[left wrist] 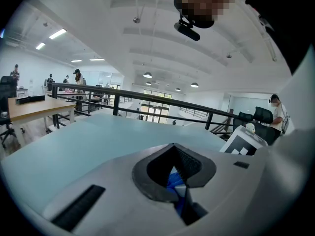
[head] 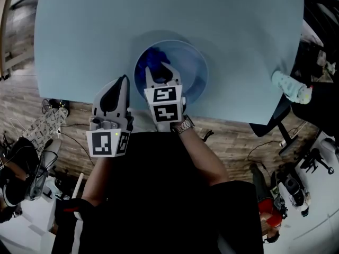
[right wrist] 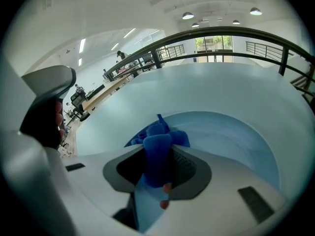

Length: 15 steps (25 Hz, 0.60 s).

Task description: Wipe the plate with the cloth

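Gripping the blue cloth point(right wrist: 156, 149) in the jaws of the right gripper point(head: 159, 71) on the left part of the plate point(head: 199, 62) on the surface point(head: 95, 30), apparently mid-wipe, with the jaws of the left gripper point(head: 123, 81) together on nothing, and likely needing next a sweep across the bare right side.

One table point(head: 159, 9), one plate point(head: 196, 67) and one cloth point(head: 151, 60) are in view. There are two grippers, a left gripper point(head: 123, 81) and a right gripper point(head: 160, 70), each with one marker cube. One watch point(head: 184, 125) and one pale object point(head: 290, 87) also show.
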Each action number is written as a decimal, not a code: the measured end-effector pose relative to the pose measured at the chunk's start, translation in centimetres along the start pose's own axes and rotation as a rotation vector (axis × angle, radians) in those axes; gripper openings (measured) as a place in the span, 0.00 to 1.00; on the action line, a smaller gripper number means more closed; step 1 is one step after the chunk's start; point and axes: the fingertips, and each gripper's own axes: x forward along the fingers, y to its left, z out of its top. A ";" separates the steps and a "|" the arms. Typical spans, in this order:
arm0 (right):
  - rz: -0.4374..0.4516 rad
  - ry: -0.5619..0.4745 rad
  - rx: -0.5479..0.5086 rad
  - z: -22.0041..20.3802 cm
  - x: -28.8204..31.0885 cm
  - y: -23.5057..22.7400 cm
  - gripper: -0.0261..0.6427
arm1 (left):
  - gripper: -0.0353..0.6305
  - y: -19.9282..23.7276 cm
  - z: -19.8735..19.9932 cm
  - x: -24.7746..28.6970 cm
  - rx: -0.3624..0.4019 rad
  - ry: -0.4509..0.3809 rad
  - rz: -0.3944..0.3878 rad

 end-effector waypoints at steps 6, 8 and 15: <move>-0.024 -0.010 0.020 0.0 -0.5 -1.4 0.22 | 0.05 -0.9 -0.1 0.3 0.001 -0.001 -0.018; -0.033 -0.012 0.026 -0.1 -0.7 -2.0 0.22 | 0.06 -1.2 0.0 0.5 0.000 -0.009 -0.024; -0.058 -0.018 0.042 -0.3 -1.4 -3.6 0.22 | 0.05 -2.1 -0.3 0.5 0.010 0.002 -0.031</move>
